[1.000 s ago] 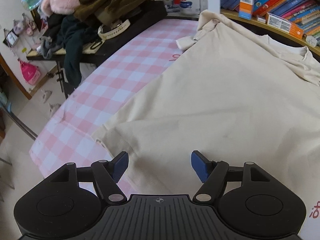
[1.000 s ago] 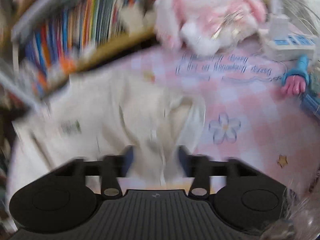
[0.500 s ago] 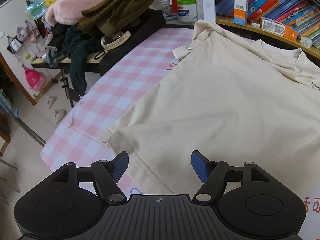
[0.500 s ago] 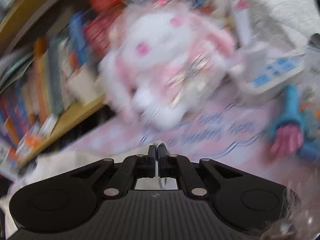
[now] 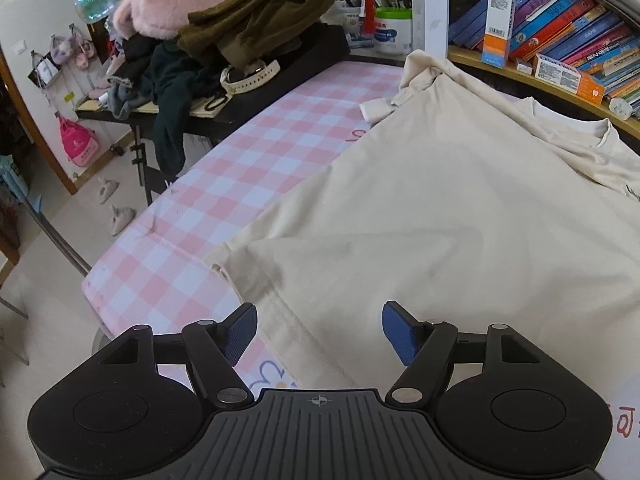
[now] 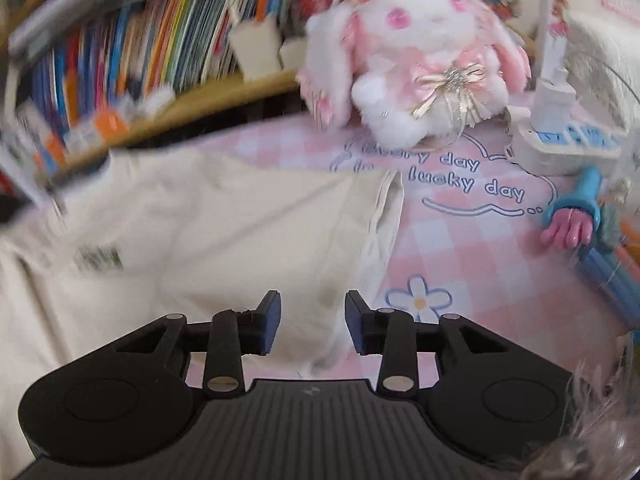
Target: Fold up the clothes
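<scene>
While one cream shirt [image 5: 460,216] lies spread over the pink-and-white checked cloth [image 5: 256,168], filling the centre and right of my left view and the left half of my right view, both my tools hang above it with nothing between their pads. My left gripper [image 5: 319,330], at the bottom of its frame, stands wide and released over the shirt's lower hem, its two blue pads clear of the fabric. My right gripper [image 6: 312,322], at the bottom of its own blurred frame, has its jaws opening; the shirt's edge and one loose sleeve [image 6: 384,216] lie beneath the gap, but the pads do not press on them. Beyond the sleeve, on the right of that view, the cloth shows one printed flower and the words "every day lucky day". One white-and-pink plush rabbit [image 6: 416,52] sits at upper centre, one white power strip [image 6: 568,144] lies at the right edge, and one blue toy with a pink hand [image 6: 576,216] lies below it. One shelf of books [image 5: 560,40] curves across the upper right of the left view; how many books, I cannot count. One heap of clothes [image 5: 224,32] is piled at upper left.
</scene>
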`<state>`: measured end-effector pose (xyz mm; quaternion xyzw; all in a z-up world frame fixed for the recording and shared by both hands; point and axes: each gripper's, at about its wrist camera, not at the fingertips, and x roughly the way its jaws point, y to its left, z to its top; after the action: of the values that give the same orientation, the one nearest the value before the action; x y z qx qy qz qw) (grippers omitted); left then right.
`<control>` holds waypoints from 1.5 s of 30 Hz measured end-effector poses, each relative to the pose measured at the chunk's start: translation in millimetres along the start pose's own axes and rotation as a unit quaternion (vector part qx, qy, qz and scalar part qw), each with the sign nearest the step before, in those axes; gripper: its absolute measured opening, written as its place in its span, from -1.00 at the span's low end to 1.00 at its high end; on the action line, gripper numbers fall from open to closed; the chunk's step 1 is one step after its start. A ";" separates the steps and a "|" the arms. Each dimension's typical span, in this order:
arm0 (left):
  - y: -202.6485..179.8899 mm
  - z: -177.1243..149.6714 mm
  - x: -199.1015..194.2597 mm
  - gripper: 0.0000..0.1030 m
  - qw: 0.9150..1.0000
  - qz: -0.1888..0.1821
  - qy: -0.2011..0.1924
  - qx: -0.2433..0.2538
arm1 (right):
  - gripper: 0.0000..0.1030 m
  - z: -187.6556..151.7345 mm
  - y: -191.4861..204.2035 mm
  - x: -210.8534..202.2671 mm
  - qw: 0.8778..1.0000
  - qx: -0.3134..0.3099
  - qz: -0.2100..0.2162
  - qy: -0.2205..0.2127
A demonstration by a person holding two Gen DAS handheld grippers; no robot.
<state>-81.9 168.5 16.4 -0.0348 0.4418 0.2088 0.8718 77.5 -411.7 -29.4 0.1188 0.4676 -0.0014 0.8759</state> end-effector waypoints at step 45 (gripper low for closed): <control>119.5 25.2 82.1 -0.77 0.974 -0.228 -0.003 0.004 | 0.07 -198.4 355.9 -87.0 0.968 -0.041 0.193 0.155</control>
<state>-67.1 310.8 -17.9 -0.1304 0.4202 0.0024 0.8980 -93.5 -33.8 9.4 0.1695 0.5653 0.2057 0.7807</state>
